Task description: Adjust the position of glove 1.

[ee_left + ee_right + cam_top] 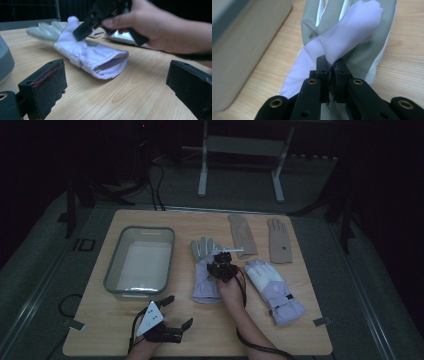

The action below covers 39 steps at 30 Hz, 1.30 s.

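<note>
high view: lavender ski glove (pixel 206 279) lies on the table (pixel 100 320) just right of the grey tub (pixel 140 261), fingers pointing away from the person, cuff toward them; long axis runs near-to-far; right gripper (pixel 221 266) sits on top of its middle; its mate, the second ski glove (pixel 272 290), lies well right of the tub, past the hand; two tan gloves (pixel 260 238) at the far edge beyond; left gripper (pixel 172 312) low, in front of the tub's near corner, apart from any glove
left gripper view: own jaws wide apart, nothing between; lavender glove's open cuff faces this camera, tub rim (pixel 5 60) at left edge; right hand (pixel 160 30) over the glove
right gripper view: jaws pinched together on the glove's lavender thumb flap (pixel 352 32); grey palm fabric behind; tub wall (pixel 242 45) to the left
key relation: right hand is on the glove, left well short of it; tub lies sideways from the grip, across the glove's long axis
</note>
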Tool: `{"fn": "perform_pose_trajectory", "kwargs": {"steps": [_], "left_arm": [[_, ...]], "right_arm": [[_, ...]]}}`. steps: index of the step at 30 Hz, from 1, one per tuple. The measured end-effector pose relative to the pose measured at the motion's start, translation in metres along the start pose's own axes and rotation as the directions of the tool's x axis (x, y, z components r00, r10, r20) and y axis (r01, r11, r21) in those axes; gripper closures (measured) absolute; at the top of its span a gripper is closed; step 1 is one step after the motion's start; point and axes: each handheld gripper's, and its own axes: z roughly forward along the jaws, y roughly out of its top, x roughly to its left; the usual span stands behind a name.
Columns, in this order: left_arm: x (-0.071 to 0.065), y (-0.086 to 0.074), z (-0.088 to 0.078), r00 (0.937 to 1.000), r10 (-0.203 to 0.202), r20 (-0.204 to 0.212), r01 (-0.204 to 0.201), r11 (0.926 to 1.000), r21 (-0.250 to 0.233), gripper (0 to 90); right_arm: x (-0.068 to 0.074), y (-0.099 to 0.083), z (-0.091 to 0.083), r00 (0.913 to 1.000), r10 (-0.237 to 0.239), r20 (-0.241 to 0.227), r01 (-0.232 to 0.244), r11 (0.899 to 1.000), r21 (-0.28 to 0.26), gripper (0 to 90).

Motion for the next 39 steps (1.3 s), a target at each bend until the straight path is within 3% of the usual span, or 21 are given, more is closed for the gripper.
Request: {"fn": "perform_pose_trajectory", "kwargs": {"steps": [2,9,13,20,23,27,30,35,39], "left_arm": [[0.000,0.000,0.000,1.0000,0.000,0.000,0.000,1.0000,0.000,3.2],[-0.001,0.000,0.000,1.0000,0.010,-0.002,-0.010,0.9999,0.004,3.2],[-0.001,0.000,0.001,1.0000,0.009,-0.001,-0.009,0.9999,0.009,3.2],[-0.001,0.000,0.001,0.9999,0.012,0.000,-0.012,0.9999,0.011,3.2],[-0.001,0.000,0.001,0.9999,0.014,0.001,-0.014,0.9999,0.009,3.2],[-0.001,0.000,0.000,0.9999,0.015,0.002,-0.015,0.9998,0.010,3.2],[-0.001,0.000,0.001,0.9999,0.016,0.003,-0.016,0.9998,0.010,3.2],[-0.002,0.000,0.000,0.9998,0.018,0.007,-0.018,0.9998,0.010,3.2],[-0.001,0.000,0.001,0.9999,0.013,0.008,-0.013,0.9998,0.012,3.2]], "right_arm": [[0.001,0.002,-0.012,1.0000,0.004,0.007,-0.004,1.000,-0.026,85.4],[-0.007,-0.006,-0.039,0.9974,0.066,0.030,-0.066,0.998,-0.011,85.2],[-0.012,-0.016,-0.033,0.9952,0.090,0.037,-0.091,0.996,0.023,85.0],[-0.014,-0.028,-0.012,0.9955,0.083,0.045,-0.085,0.995,0.055,82.2],[-0.017,-0.027,-0.012,0.9950,0.095,0.032,-0.097,0.994,0.055,78.4],[-0.020,-0.027,-0.017,0.9951,0.098,0.003,-0.099,0.994,0.037,66.2],[-0.022,-0.022,-0.026,0.9962,0.083,-0.027,-0.082,0.996,0.019,53.0],[-0.031,-0.009,-0.048,0.9987,-0.050,-0.008,0.049,0.998,-0.034,43.9],[-0.045,0.004,-0.064,0.9971,-0.076,0.006,0.076,0.997,-0.026,36.0]]}}
